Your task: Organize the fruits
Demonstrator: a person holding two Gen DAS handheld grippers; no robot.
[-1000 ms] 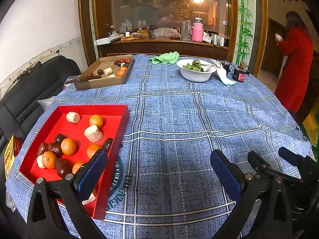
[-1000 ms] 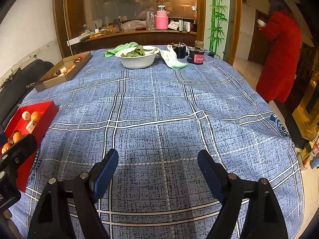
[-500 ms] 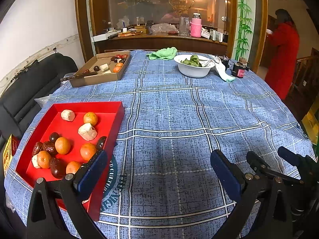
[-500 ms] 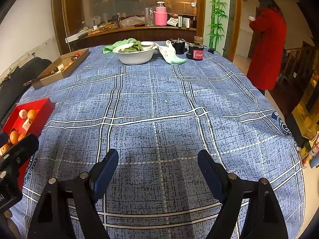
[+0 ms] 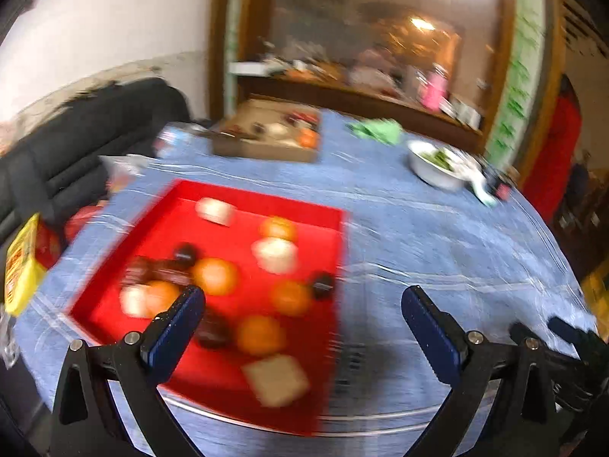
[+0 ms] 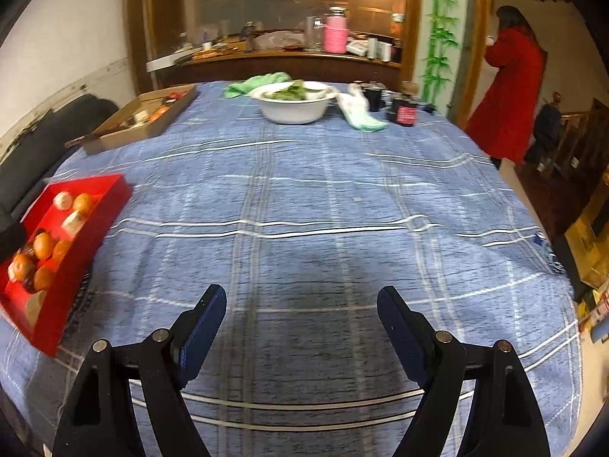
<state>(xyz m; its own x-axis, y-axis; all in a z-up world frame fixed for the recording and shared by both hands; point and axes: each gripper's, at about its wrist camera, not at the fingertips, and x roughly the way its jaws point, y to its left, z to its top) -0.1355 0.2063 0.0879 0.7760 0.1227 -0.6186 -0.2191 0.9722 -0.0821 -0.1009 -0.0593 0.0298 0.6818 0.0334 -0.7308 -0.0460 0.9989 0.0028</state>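
Note:
A red tray (image 5: 236,205) lies on the blue checked tablecloth and holds several oranges (image 5: 215,276), dark dates (image 5: 322,285) and white chunks (image 5: 275,254). The left wrist view is blurred by motion. My left gripper (image 5: 302,327) is open and empty, above the tray's near right part. My right gripper (image 6: 300,323) is open and empty over bare cloth near the table's front. The red tray (image 6: 114,190) shows at the left of the right wrist view.
A cardboard box (image 6: 125,135) with more fruit sits at the back left. A white bowl of greens (image 6: 293,104), a green cloth (image 6: 259,82), a white cloth (image 6: 359,112) and dark jars (image 6: 405,112) stand at the back. A person in red (image 6: 510,87) stands at the right.
My left gripper has swung left toward the red tray, which now sits between its fingers in view. My right gripper has shifted slightly. Both stay open.

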